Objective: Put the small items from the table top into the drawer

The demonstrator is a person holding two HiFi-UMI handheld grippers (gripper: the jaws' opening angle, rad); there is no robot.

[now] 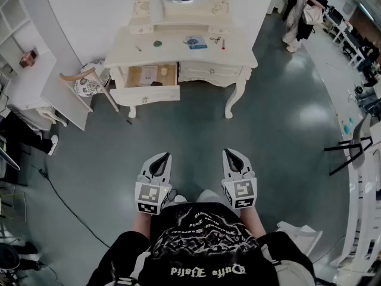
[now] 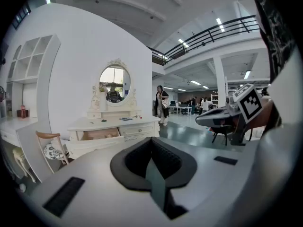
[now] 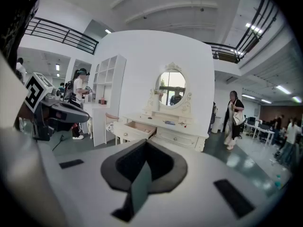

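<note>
White drawer (image 1: 146, 94), open, lies well ahead of left gripper (image 1: 163, 156) and right gripper (image 1: 230, 153), jaws clenched empty.

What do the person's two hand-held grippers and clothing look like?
The left hand-held gripper and right hand-held gripper match: pale grey shells tapering forward, dark ribbed lining inside, and a cube of black-and-white square markers at the rear. The person wears a black top with white lettering. No cables show.

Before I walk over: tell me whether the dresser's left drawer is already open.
Yes, the left drawer stands pulled out, its inside showing.
</note>
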